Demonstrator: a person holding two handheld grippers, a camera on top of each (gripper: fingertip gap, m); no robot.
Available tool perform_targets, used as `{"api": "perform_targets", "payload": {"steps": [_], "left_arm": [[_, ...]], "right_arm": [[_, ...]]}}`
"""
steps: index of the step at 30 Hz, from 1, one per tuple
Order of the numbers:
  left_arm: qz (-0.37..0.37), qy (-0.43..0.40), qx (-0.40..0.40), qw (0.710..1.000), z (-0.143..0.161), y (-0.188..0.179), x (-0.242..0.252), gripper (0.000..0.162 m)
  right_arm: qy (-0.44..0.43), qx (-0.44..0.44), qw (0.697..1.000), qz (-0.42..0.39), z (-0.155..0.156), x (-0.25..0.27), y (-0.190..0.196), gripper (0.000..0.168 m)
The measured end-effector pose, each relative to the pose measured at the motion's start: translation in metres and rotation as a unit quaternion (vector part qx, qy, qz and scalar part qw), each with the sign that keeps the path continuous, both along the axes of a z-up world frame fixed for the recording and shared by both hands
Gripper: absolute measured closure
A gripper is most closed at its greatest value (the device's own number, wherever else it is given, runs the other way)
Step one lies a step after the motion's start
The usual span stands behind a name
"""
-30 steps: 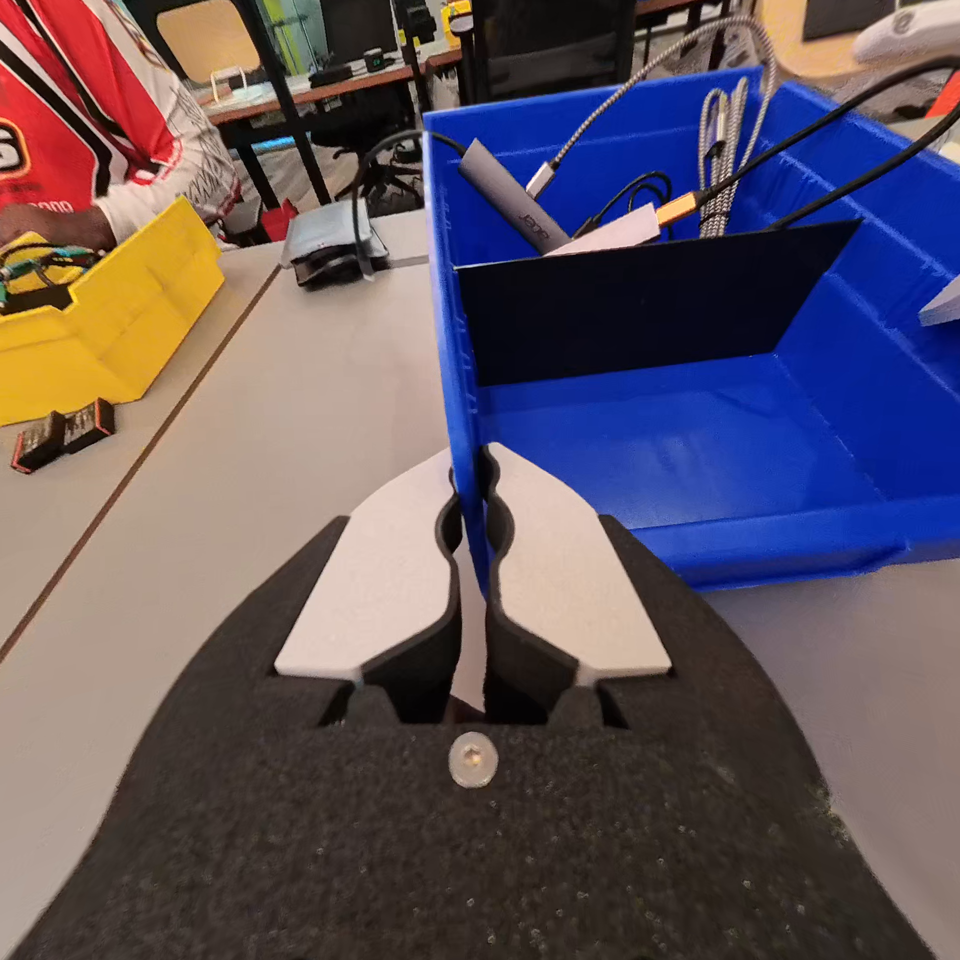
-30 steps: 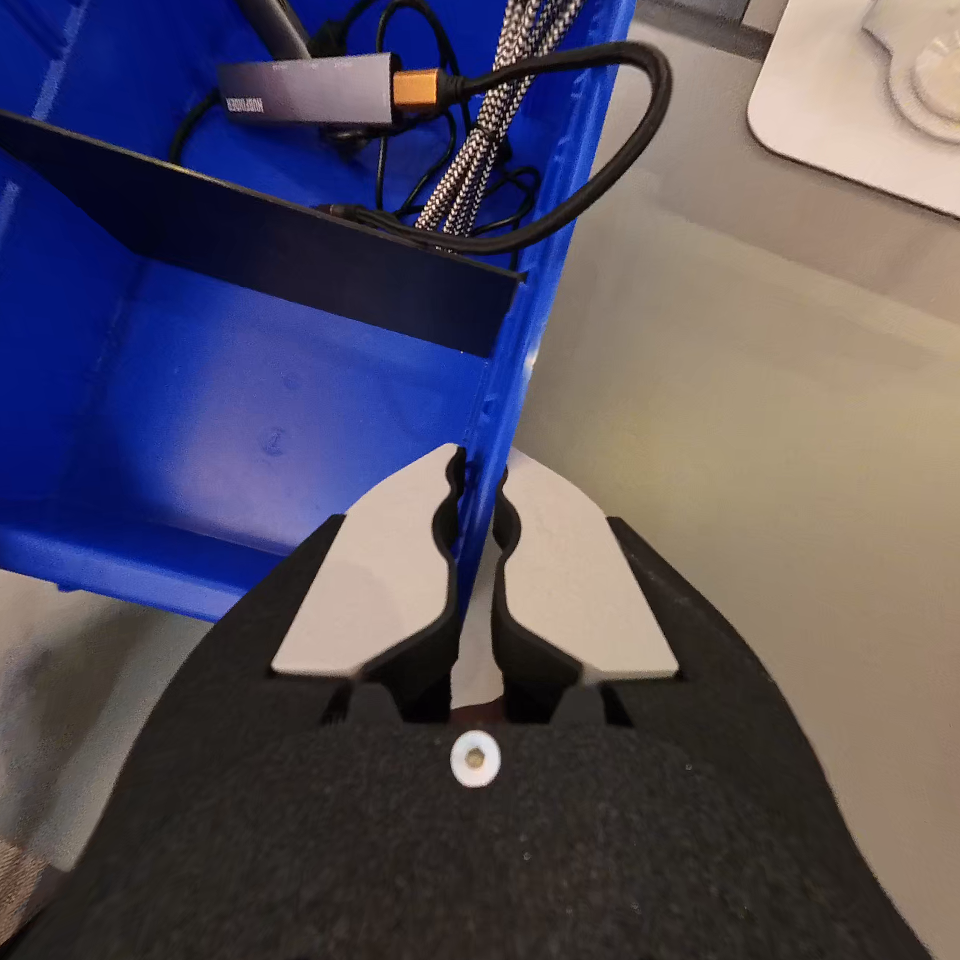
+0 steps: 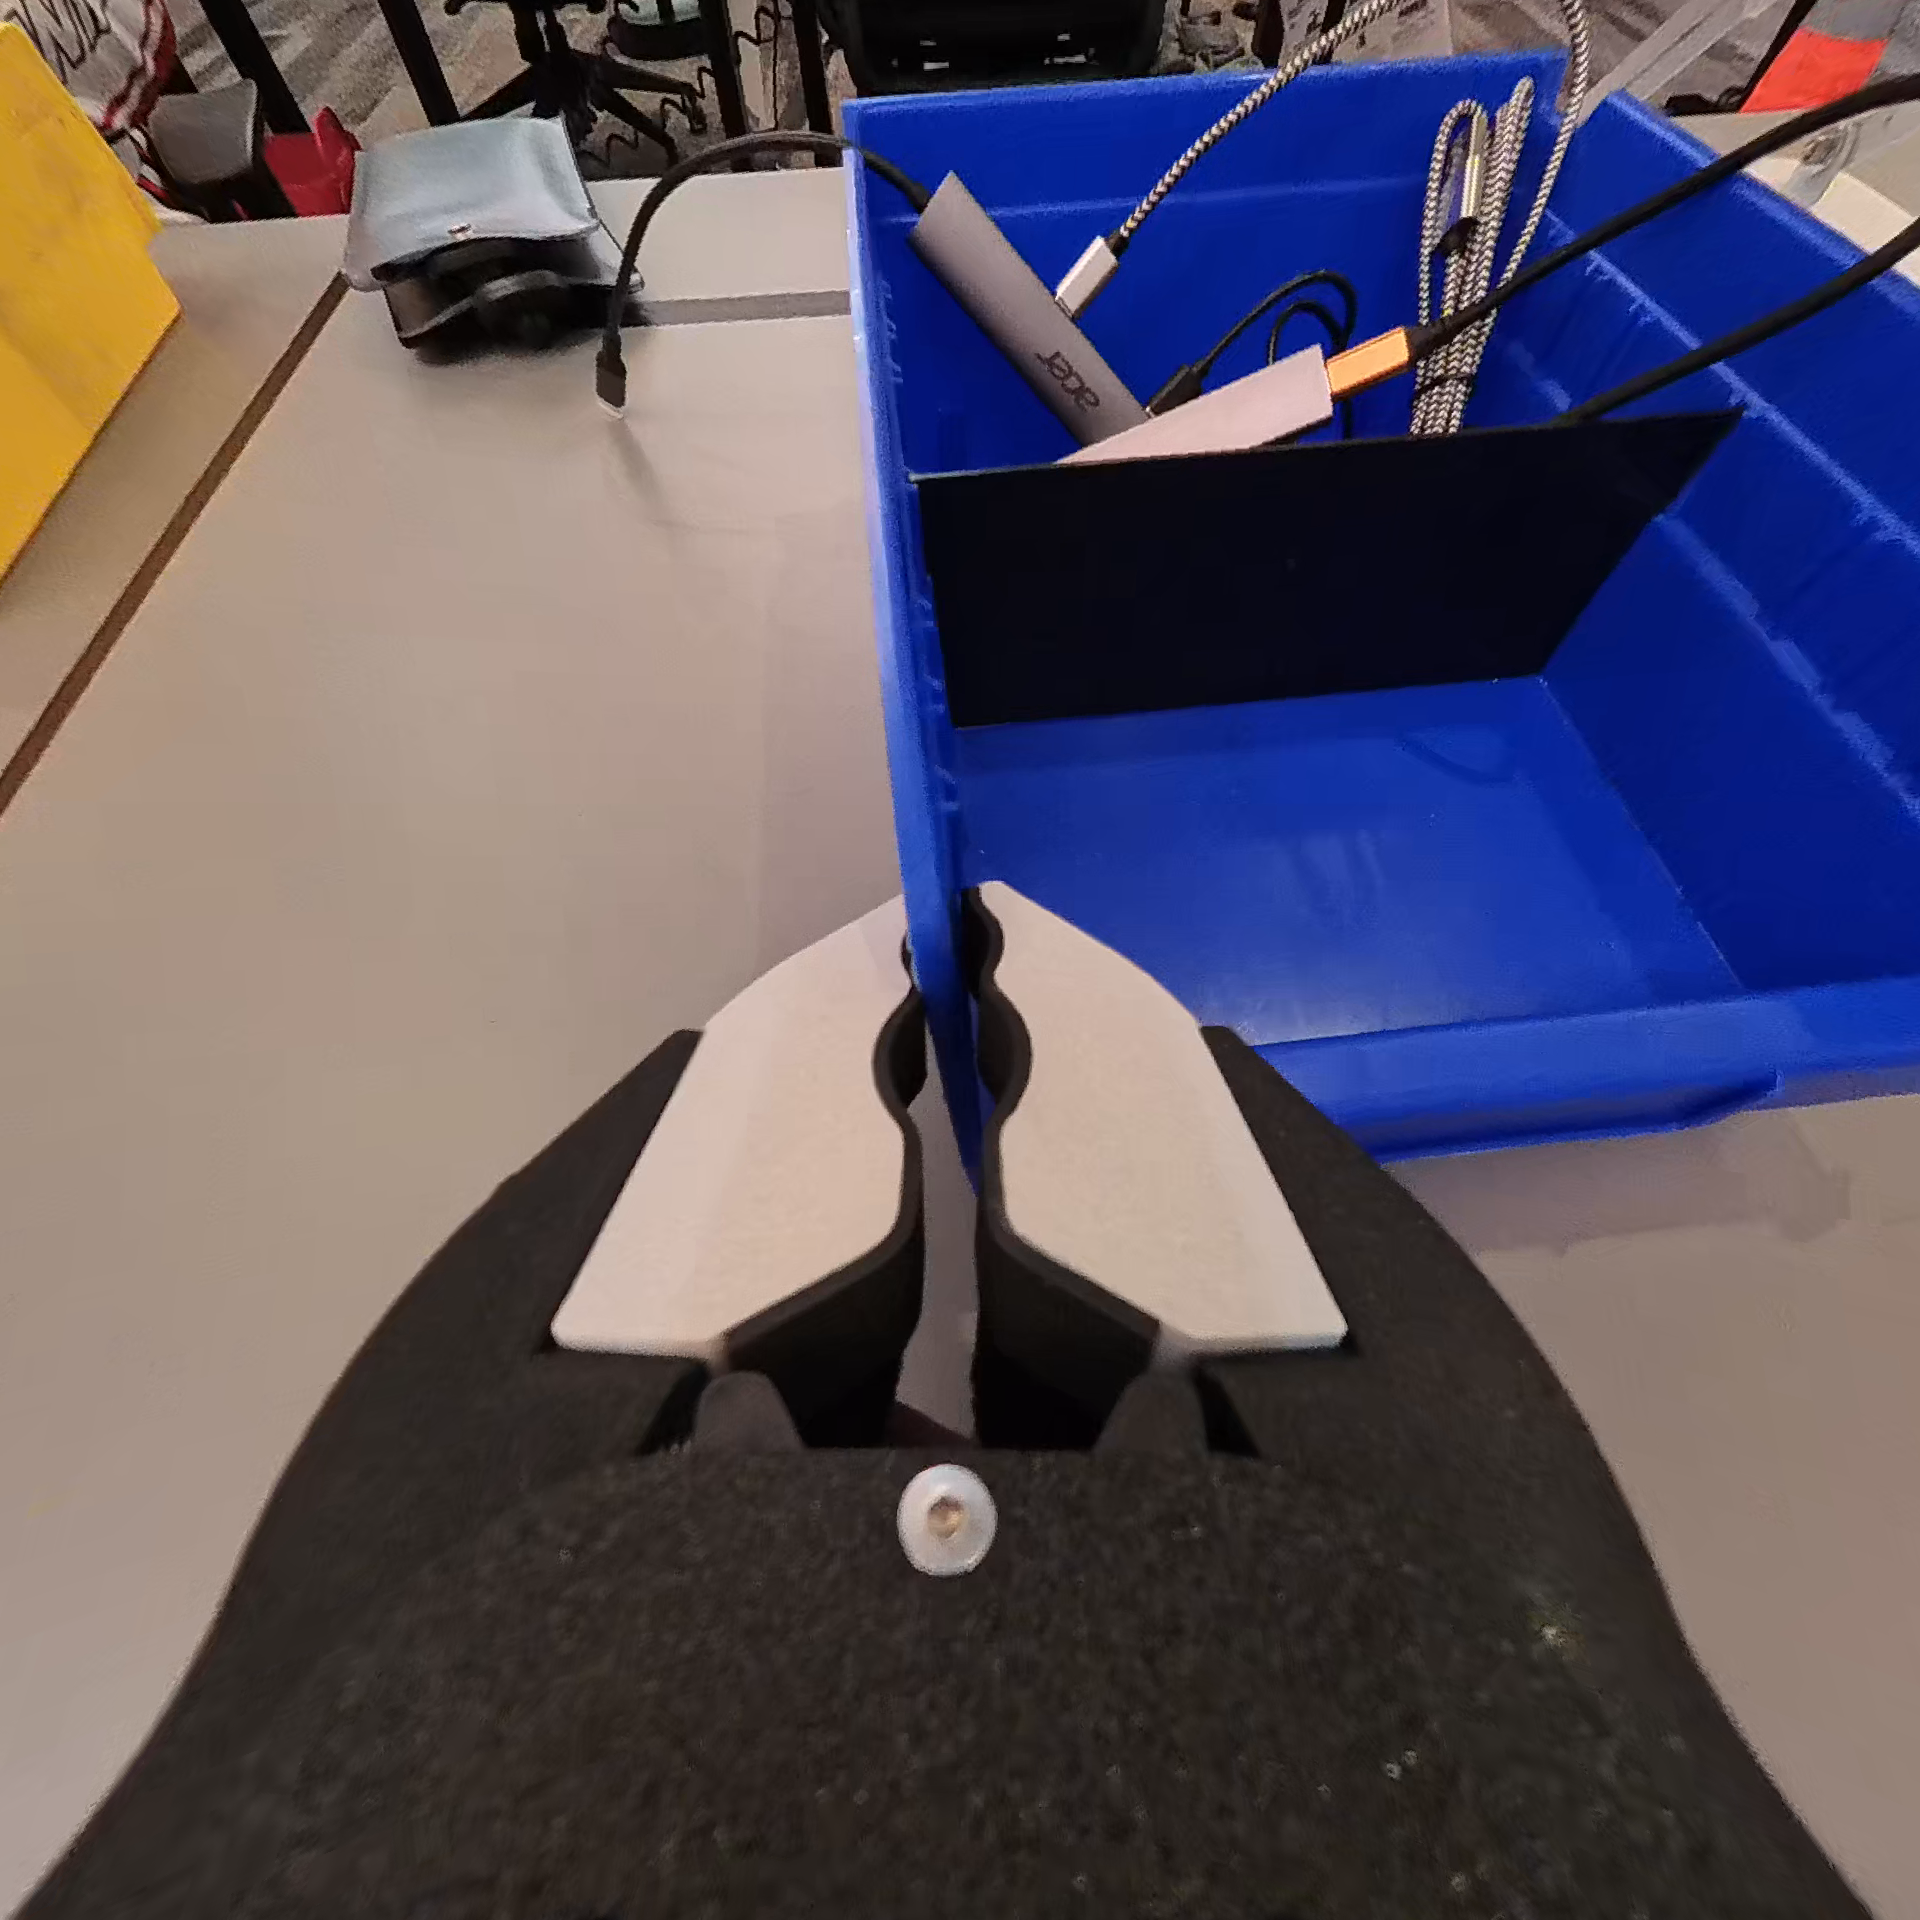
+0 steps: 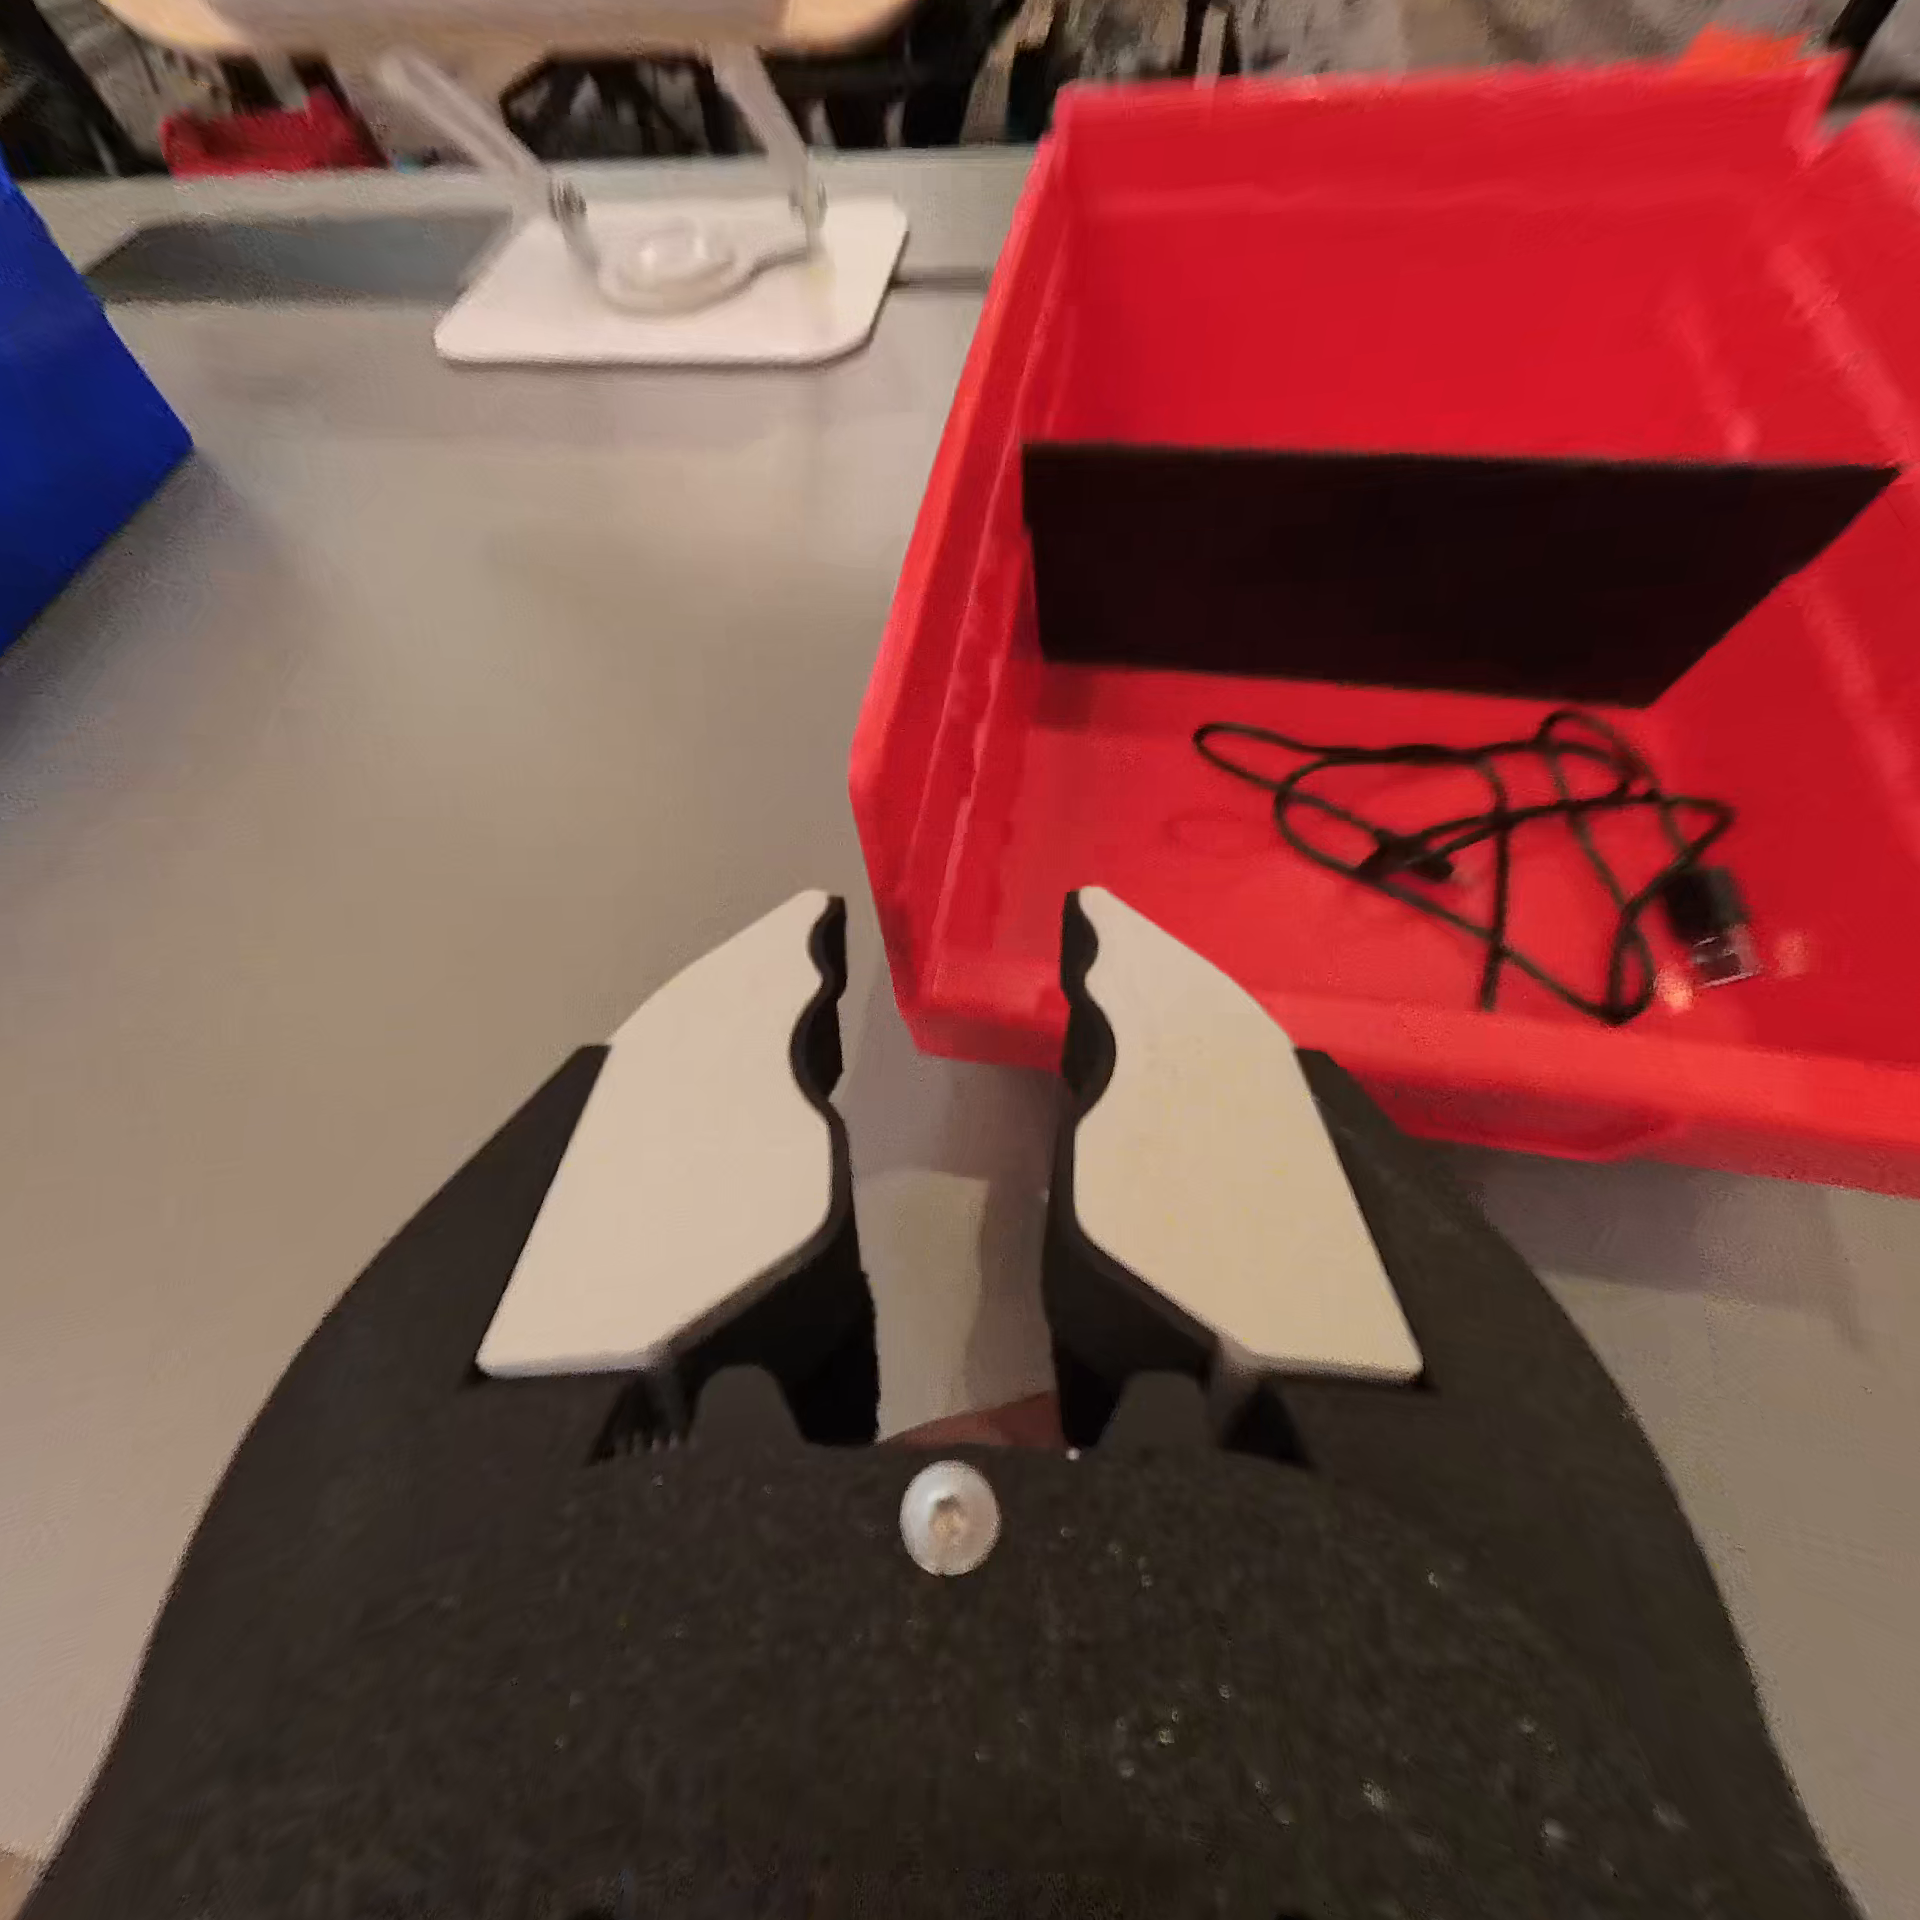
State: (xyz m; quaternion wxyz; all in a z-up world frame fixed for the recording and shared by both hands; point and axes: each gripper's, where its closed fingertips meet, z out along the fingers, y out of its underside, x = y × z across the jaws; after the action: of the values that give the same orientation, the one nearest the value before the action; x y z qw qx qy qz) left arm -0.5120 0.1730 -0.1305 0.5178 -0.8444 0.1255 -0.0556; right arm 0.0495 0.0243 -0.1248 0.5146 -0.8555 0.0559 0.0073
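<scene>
Pinching blue bin [image 3: 1714, 582] wall, left claw [image 3: 943, 914], right claw [image 4: 951, 904] spread empty, grey table [image 4: 416, 727], red bin [image 4: 1351, 260]

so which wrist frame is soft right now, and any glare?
Right wrist view: motion-blurred throughout, with the red bin rim smeared, the black cable soft and the white stand hazy; the open right gripper is less blurred. Left wrist view: sharp on the blue bin and the left gripper pinching its wall, with a mild sheen on the bin floor and wide-angle bowing at the edges.
</scene>
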Motion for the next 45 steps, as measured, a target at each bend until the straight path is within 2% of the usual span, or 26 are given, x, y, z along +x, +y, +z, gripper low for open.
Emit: {"api": "perform_targets", "payload": {"steps": [2, 4, 7, 13, 16, 21, 29, 31, 34, 38, 40, 42, 45], "left_arm": [[0.000, 0.001, 0.002, 1.000, 0.000, 0.001, -0.001, 0.158], [-0.009, 0.003, 0.004, 1.000, 0.000, 0.001, -0.001, 0.158], [-0.012, 0.011, 0.009, 1.000, 0.000, 0.000, -0.004, 0.158], [0.000, 0.009, 0.010, 1.000, 0.000, 0.000, -0.011, 0.157], [0.011, 0.003, 0.005, 1.000, 0.000, 0.000, -0.014, 0.157], [0.010, -0.012, 0.005, 1.000, 0.000, 0.000, -0.014, 0.158], [0.020, 0.006, 0.005, 1.000, 0.000, -0.002, -0.016, 0.156], [0.023, 0.017, 0.005, 1.000, 0.001, -0.006, -0.015, 0.152], [0.007, 0.007, 0.035, 0.999, 0.022, -0.017, -0.008, 0.130], [0.057, 0.040, 0.094, 0.993, 0.066, -0.033, -0.024, 0.126], [0.069, 0.054, 0.101, 0.991, 0.075, -0.046, -0.024, 0.123], [0.052, 0.031, 0.104, 0.993, 0.075, -0.061, -0.004, 0.123], [-0.033, -0.120, 0.042, 0.991, 0.051, -0.097, 0.066, 0.124]], "right_arm": [[-0.007, -0.016, 1.000, 0.011, -0.015, -0.004, 0.008, 0.131], [-0.043, -0.028, 0.999, 0.009, -0.020, -0.002, 0.019, 0.148], [-0.088, -0.034, 0.995, -0.031, -0.021, 0.014, 0.022, 0.163], [-0.100, -0.046, 0.992, -0.055, -0.022, 0.035, 0.014, 0.164], [-0.091, -0.043, 0.993, -0.061, -0.023, 0.029, 0.014, 0.164], [-0.125, -0.040, 0.990, -0.057, -0.023, 0.016, 0.020, 0.164], [-0.086, -0.028, 0.995, -0.051, -0.022, 0.016, 0.017, 0.164], [-0.059, -0.023, 0.997, -0.036, -0.017, 0.011, 0.010, 0.159], [-0.036, 0.017, 0.999, 0.022, 0.004, -0.004, -0.008, 0.143], [-0.008, 0.082, 0.994, 0.066, 0.028, -0.008, -0.039, 0.144], [0.003, 0.100, 0.993, 0.063, 0.031, 0.000, -0.050, 0.144], [-0.005, 0.098, 0.994, 0.048, 0.028, 0.015, -0.056, 0.144], [0.012, 0.091, 0.996, 0.016, 0.023, 0.039, -0.060, 0.145]]}}
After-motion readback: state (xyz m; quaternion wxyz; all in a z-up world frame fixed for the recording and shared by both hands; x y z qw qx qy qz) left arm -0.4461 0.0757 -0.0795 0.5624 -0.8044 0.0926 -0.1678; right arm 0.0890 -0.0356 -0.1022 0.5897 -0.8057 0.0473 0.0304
